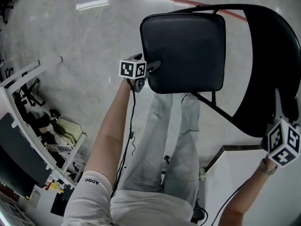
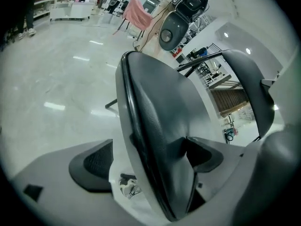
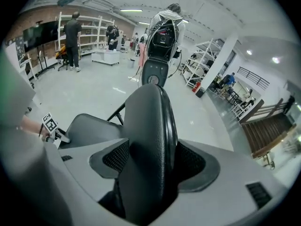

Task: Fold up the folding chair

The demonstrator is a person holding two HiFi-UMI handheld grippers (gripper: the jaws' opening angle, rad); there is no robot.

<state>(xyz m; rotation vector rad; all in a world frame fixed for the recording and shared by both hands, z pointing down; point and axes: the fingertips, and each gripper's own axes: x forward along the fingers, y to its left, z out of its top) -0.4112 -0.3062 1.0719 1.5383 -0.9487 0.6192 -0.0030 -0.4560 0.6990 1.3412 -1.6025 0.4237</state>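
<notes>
The black folding chair stands open on the pale floor. Its padded seat [image 1: 183, 51] lies flat and its curved backrest [image 1: 273, 60] rises at the right. My left gripper [image 1: 151, 68] is at the seat's near left corner. In the left gripper view the seat's edge [image 2: 155, 107] runs between the jaws of the left gripper [image 2: 148, 161]; the right pad [image 2: 204, 154] touches it, the left pad [image 2: 91, 166] stands clear. My right gripper [image 1: 277, 114] is shut on the backrest [image 3: 150, 126], both pads against it.
My legs [image 1: 174, 140] stand just behind the seat. A cluttered rack [image 1: 42, 126] lines the left side, and a white platform corner [image 1: 235, 168] lies at the lower right. A scooter [image 3: 160, 36] and people at shelves [image 3: 73, 32] are farther off.
</notes>
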